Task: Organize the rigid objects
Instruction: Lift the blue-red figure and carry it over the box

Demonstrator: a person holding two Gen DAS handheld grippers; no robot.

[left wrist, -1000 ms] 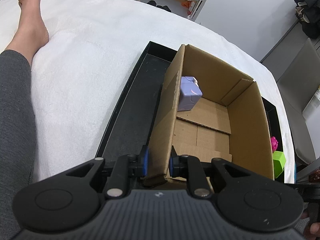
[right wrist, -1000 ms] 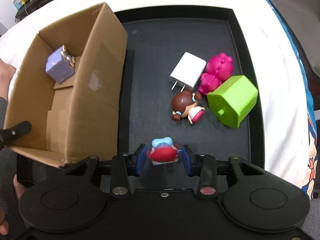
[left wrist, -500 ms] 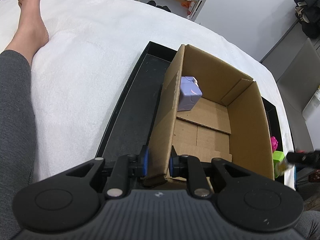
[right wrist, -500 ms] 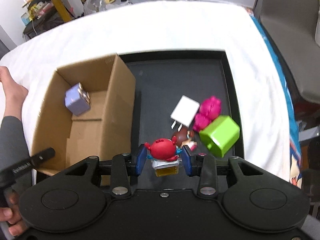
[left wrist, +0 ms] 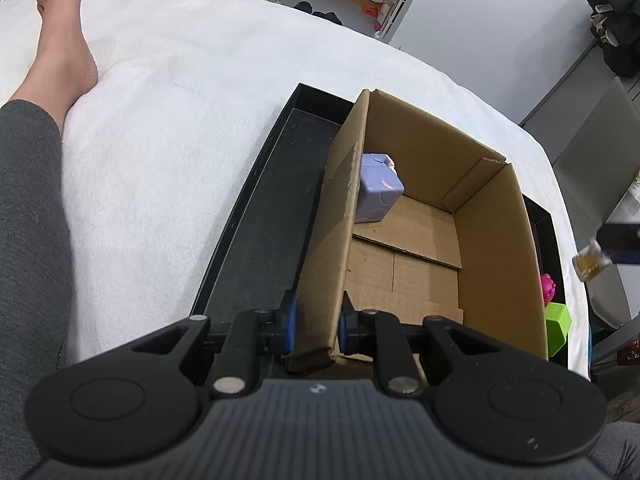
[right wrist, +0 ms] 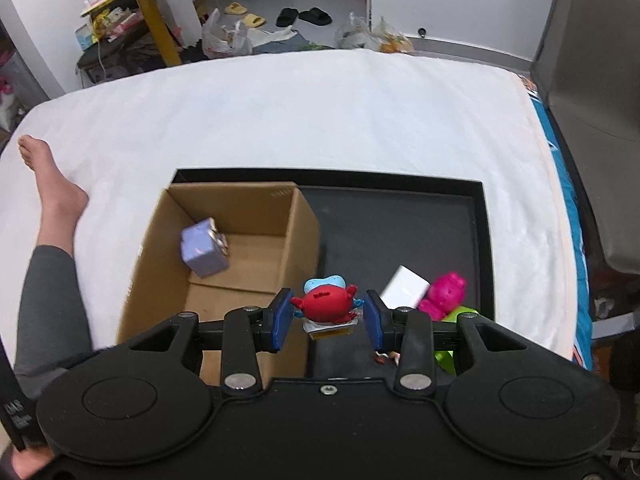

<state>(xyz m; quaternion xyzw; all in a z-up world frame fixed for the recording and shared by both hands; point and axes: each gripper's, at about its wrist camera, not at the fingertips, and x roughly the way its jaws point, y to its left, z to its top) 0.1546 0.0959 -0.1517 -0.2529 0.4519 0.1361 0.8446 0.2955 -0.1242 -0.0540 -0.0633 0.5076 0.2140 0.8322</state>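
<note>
Cardboard box (right wrist: 224,280) wall flanks red toy (right wrist: 326,303); pink figure (right wrist: 442,294) beside.

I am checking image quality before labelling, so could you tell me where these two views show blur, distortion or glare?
Left wrist view: sharp on the cardboard box and left gripper; the right gripper's tip at the right edge is blurred. Right wrist view: the red crab toy is crisp, while fisheye curvature bends the black tray and bed edge. No strong glare in either view.
</note>
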